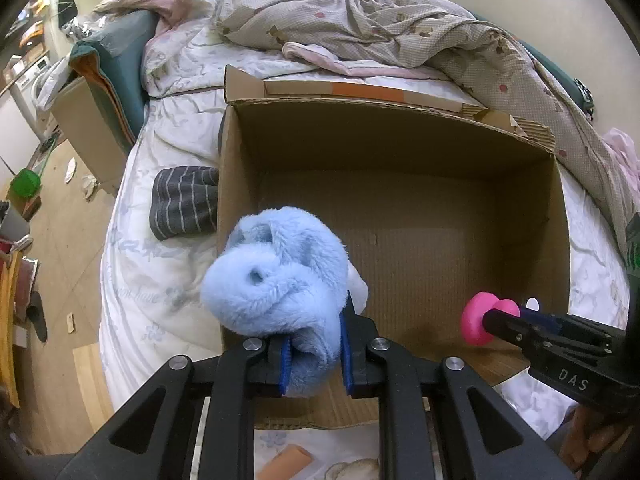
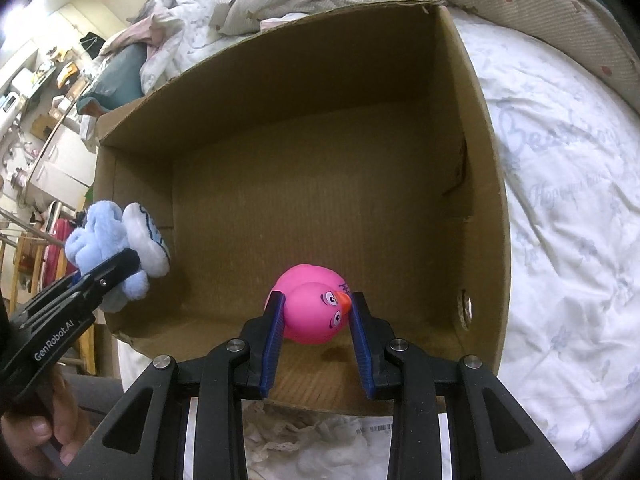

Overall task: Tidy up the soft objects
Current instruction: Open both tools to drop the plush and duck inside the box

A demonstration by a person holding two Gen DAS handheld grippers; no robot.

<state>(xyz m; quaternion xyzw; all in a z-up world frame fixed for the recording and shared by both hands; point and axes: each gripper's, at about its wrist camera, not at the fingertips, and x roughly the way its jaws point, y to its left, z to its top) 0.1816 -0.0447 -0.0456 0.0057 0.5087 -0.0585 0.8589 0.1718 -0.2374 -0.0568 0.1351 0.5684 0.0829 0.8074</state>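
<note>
Bed (image 2: pixel 560 200), box (image 2: pixel 280 180): right tongs (image 2: pixel 316 312) clamp pink duck (image 2: pixel 312 308), beak rightward; left tongs (image 1: pixel 314 344) clamp blue plush (image 1: pixel 276 276).

Both claws are matte black plastic, each with forked linkage arms pinned by round silver screws and ribbed blue pads lining the fingers. The left claw (image 2: pixel 120 276) carries white "GenRobot.AI" lettering along its side; the right claw (image 1: pixel 490 320) shows "DAS" in pale letters.

left wrist: steep down, close | right wrist: same | shared: cardboard box (image 1: pixel 400 240)
</note>
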